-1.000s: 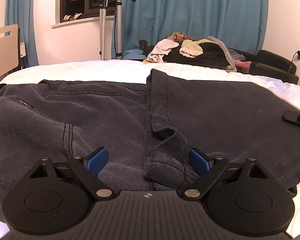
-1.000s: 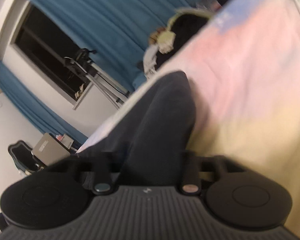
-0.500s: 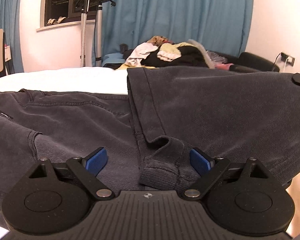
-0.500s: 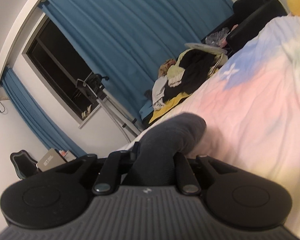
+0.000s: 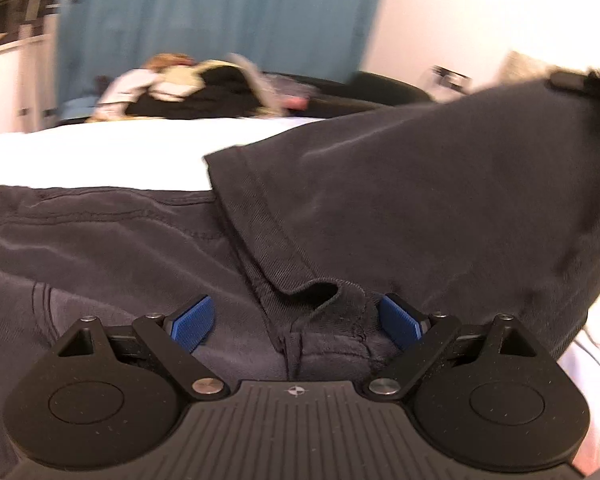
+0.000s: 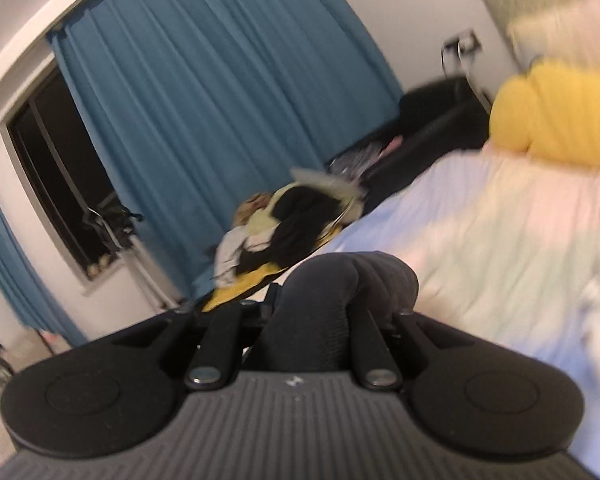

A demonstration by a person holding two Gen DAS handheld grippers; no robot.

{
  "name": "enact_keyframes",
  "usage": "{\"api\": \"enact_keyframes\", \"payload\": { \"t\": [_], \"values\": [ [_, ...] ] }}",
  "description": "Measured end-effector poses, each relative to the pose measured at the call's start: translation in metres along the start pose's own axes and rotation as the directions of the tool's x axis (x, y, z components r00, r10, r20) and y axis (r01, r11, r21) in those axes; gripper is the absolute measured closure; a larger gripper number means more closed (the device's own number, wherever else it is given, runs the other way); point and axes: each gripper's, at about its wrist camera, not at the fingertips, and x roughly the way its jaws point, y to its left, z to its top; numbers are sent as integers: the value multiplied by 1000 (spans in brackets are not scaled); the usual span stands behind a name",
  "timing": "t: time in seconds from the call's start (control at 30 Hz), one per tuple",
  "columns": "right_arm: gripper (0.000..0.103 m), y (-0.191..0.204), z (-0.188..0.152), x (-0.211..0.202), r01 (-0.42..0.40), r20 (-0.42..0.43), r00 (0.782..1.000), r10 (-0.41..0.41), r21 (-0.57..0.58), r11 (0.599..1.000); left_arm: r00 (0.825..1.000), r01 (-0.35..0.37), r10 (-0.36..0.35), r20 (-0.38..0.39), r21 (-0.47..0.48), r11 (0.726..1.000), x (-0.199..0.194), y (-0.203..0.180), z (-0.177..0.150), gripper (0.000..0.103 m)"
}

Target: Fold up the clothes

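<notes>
Motion blur softens both views. In the right wrist view, the fingertips of the right hand-held gripper [image 6: 320, 312] are hidden inside a bunched fold of the dark trousers [image 6: 340, 292]. The clothes pile [image 5: 188, 88] beyond the bed [image 5: 100, 152] is too smeared to sort into garments. The raised trouser leg [image 5: 440, 200] covers the bed's right side, and the frame edge cuts it off.

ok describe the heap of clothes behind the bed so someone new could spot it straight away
Start at the teal curtain across the far wall, then drop to where it meets the far edge of the white bed. There sits the pile of unfolded clothes: a jumbled mound of black, white and pale yellow pieces, unlike the single dark grey trousers spread flat in front.
</notes>
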Motion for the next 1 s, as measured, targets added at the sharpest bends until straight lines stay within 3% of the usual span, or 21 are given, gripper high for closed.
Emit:
{"api": "enact_keyframes", "payload": {
  "t": [0.17, 0.3, 0.57, 0.77, 0.87, 1.0],
  "values": [
    [89, 41, -6, 8, -14, 23, 1000, 17, -138, 990, 1000, 10, -10, -12, 35, 999, -11, 17, 2, 11],
    [88, 104, -17, 18, -67, 50, 996, 80, -228, 971, 998, -56, 56, 0, 80, 995, -42, 46, 11, 10],
    [87, 224, -65, 47, -133, 3, 990, 143, -352, 926, 984, -173, 173, 45, -9, 985, -114, 143, 27, 10],
    [87, 284, -135, 74, -214, -64, 976, 206, -429, 878, 954, -296, 298, 44, -51, 954, -167, 221, 39, 10],
    [87, 305, -185, 97, -260, -145, 965, 218, -426, 867, 933, -352, 357, 48, -93, 931, -194, 251, 32, 10],
    [87, 330, -261, 121, -315, -265, 942, 206, -485, 816, 909, -395, 411, 66, -179, 901, -220, 286, 28, 10]
  ]
}}
